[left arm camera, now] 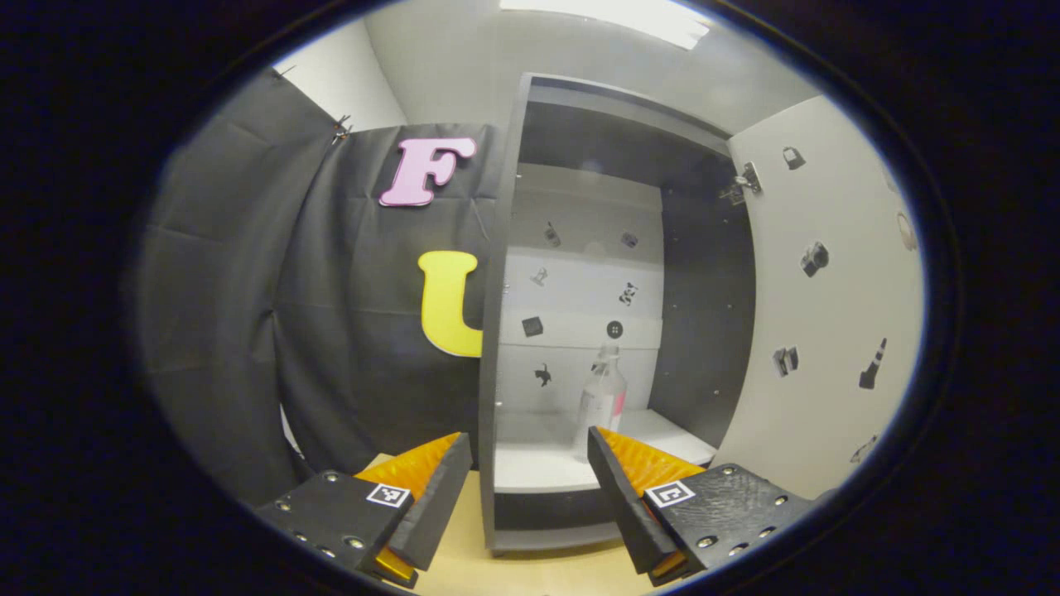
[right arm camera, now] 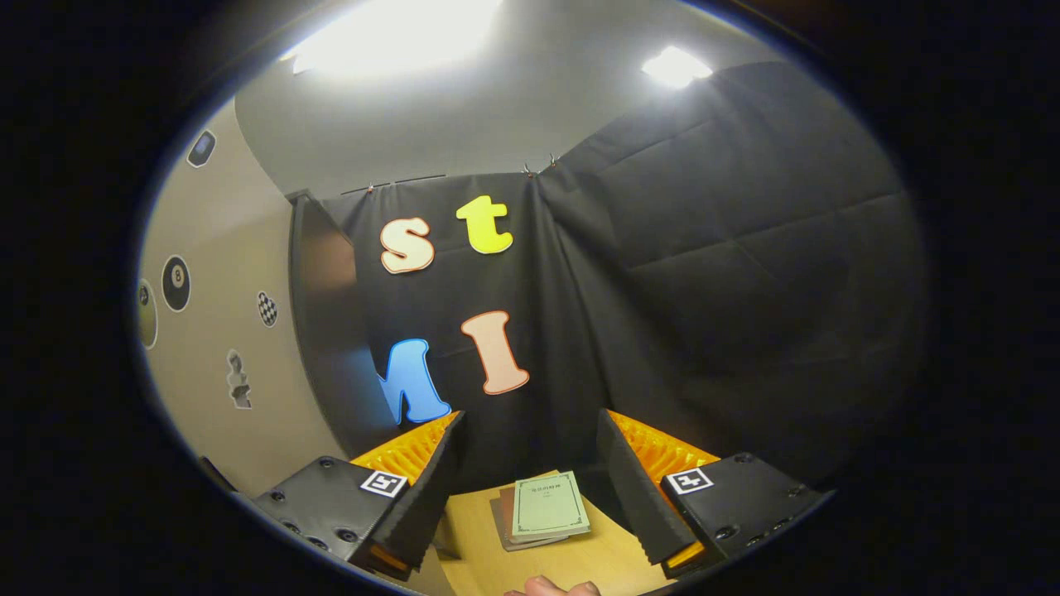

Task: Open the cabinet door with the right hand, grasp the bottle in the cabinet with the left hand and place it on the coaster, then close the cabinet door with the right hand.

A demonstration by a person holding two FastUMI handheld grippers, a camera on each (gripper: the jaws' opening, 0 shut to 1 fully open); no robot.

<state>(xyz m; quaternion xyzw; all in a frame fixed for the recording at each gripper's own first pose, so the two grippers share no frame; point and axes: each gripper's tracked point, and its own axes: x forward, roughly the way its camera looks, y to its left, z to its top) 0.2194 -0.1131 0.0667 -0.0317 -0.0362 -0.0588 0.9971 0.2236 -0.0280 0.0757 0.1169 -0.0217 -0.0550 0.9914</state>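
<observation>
I find the cabinet door (left arm camera: 828, 298) swung open at right. The bottle (left arm camera: 602, 397) stands upright on the cabinet's (left arm camera: 505, 331) bottom shelf, far of my left gripper (left arm camera: 530, 488), spread wide and empty. My right gripper (right arm camera: 530, 488), likewise wide, faces a stack of booklets (right arm camera: 546, 509) on the table (right arm camera: 489, 563).

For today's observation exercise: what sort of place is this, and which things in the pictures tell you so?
Probably a small staged booth, not a real home. Black cloth hangs as walls, an open cabinet with a bottle inside stands on a wooden table, and booklets lie on it.
</observation>
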